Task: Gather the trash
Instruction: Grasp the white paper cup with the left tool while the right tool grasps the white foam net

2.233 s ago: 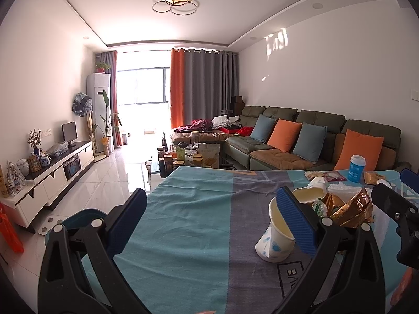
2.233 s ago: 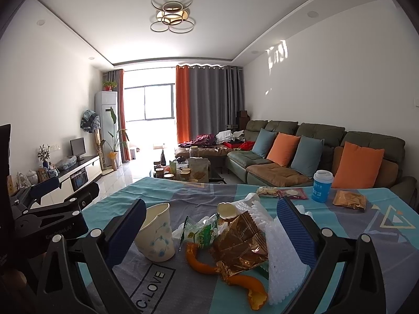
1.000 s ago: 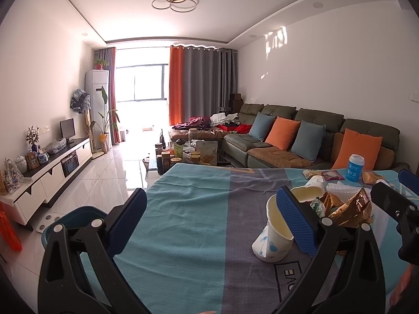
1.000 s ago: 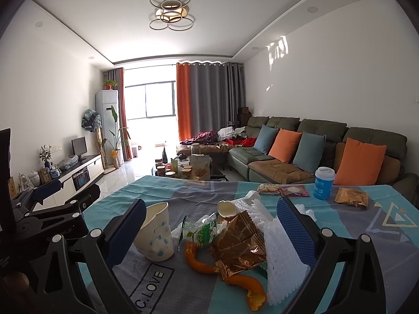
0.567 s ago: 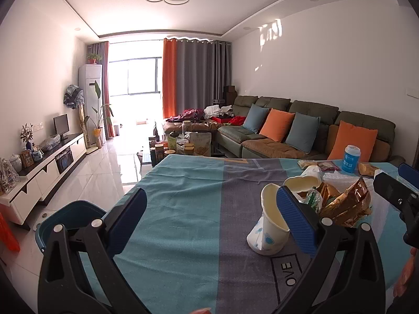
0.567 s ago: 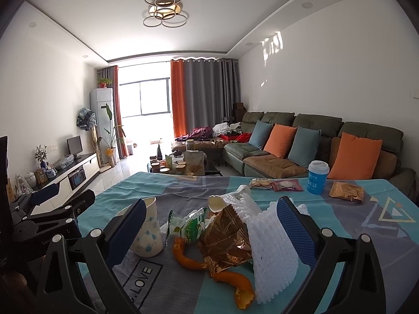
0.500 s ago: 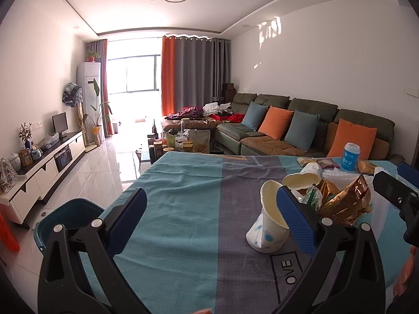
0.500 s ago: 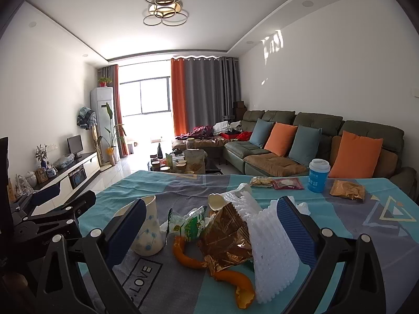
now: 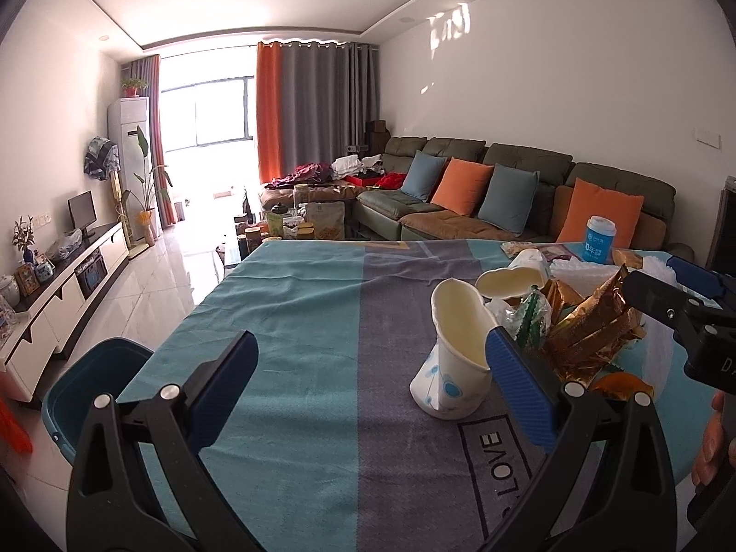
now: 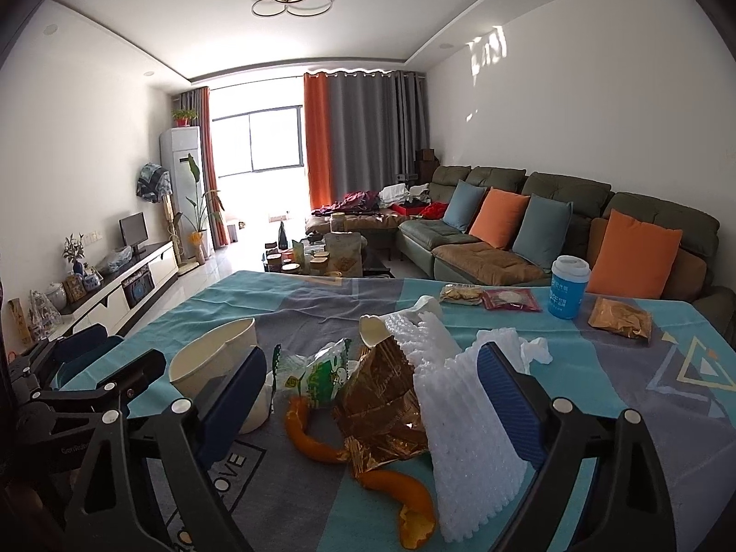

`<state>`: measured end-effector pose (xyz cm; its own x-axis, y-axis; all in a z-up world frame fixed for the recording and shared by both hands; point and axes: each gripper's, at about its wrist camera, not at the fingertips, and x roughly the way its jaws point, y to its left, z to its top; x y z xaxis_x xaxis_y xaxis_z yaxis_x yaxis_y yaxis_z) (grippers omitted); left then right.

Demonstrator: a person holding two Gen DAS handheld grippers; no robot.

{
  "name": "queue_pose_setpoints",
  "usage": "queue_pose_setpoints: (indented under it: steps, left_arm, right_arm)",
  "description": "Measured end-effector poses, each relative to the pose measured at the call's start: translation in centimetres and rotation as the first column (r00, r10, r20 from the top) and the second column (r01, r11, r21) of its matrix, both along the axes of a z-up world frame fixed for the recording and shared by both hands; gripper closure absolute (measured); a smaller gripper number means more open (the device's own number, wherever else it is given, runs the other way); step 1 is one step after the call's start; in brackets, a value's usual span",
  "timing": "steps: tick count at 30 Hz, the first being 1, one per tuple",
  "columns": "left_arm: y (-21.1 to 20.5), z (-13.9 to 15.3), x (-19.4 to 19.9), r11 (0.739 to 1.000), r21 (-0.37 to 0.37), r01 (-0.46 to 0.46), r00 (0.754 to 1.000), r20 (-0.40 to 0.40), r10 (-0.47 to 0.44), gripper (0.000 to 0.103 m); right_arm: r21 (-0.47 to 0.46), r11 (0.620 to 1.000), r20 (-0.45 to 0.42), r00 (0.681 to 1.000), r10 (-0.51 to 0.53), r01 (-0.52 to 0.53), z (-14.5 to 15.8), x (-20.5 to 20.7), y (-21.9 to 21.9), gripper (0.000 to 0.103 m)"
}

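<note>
Both grippers have dipped and pushed in over the table (image 9: 285,303) since a second ago, and the trash pile now looms larger in each view. Right gripper (image 10: 370,393) has just been closing a little, yet its jaws are still spread wide, straddling the pile with no pad pressing on anything. Left gripper (image 9: 370,384) is released too, empty, its right pad just in front of the cup (image 9: 453,359). That paper cup stands mouth up, leaning away to the left; a 2nd cup (image 9: 513,276) lies on its side behind it, mouth toward the left camera. In the heap: 1 gold wrapper (image 10: 382,407), 1 green-and-white packet (image 10: 317,375), 2 orange peels (image 10: 306,434) curling lengthwise toward the right camera, white foam net (image 10: 464,423). "LOVE" reads on the cloth (image 9: 499,464). Further back, 1 blue bottle (image 10: 568,290) upright, its label too small to read, and 3 snack packets (image 10: 510,300). Blue bin (image 9: 92,382) sits on the floor, off the table's left edge.
</note>
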<state>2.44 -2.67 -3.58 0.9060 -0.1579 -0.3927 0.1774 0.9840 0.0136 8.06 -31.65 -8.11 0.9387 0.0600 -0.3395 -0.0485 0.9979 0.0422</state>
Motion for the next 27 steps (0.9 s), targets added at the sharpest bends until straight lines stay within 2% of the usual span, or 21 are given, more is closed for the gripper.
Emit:
queue_pose_setpoints:
  steps: [7, 15, 19, 20, 21, 22, 24, 25, 27]
  left_arm:
    - [-0.8, -0.9, 0.6, 0.997, -0.005, 0.075, 0.996, -0.039, -0.075, 0.006]
    - [-2.4, -1.9, 1.7, 0.969, -0.067, 0.239, 0.960, -0.131, -0.246, 0.024]
    - [-2.9, -2.4, 3.2, 0.962, -0.081, 0.262, 0.946, -0.173, -0.273, 0.041]
    - [-2.9, -2.5, 3.4, 0.960, -0.085, 0.267, 0.944, -0.176, -0.278, 0.048]
    - [-2.9, -2.5, 3.6, 0.959, -0.089, 0.270, 0.942, -0.180, -0.282, 0.051]
    - [-2.8, -2.6, 4.0, 0.957, -0.098, 0.274, 0.939, -0.187, -0.288, 0.057]
    - [-2.7, -2.6, 4.4, 0.953, -0.115, 0.279, 0.933, -0.201, -0.298, 0.066]
    - [-2.6, -2.6, 4.5, 0.953, -0.117, 0.279, 0.933, -0.203, -0.298, 0.071]
    - [-2.4, -2.6, 4.5, 0.952, -0.121, 0.281, 0.932, -0.203, -0.301, 0.072]
  right_arm:
    - [-0.008, 1.000, -0.025, 1.000, 0.009, -0.009, -0.2, 0.3, -0.6, 0.019]
    - [0.019, 0.999, -0.076, 0.996, -0.046, 0.048, -0.9, 0.0, -3.0, 0.019]
    - [0.025, 0.998, -0.113, 0.992, -0.058, 0.061, -1.8, -0.2, -3.6, 0.022]
    - [0.033, 0.997, -0.118, 0.991, -0.060, 0.065, -2.0, -0.2, -3.8, 0.029]
    - [0.042, 0.997, -0.124, 0.990, -0.061, 0.066, -2.1, -0.3, -4.0, 0.034]
    - [0.052, 0.997, -0.129, 0.990, -0.056, 0.063, -2.1, -0.3, -4.1, 0.036]
    - [0.064, 0.996, -0.134, 0.989, -0.053, 0.062, -2.2, -0.5, -4.4, 0.051]
    - [0.071, 0.996, -0.137, 0.989, -0.050, 0.061, -2.2, -0.6, -4.5, 0.055]
    - [0.081, 0.995, -0.135, 0.990, -0.051, 0.062, -2.0, -0.8, -4.9, 0.073]
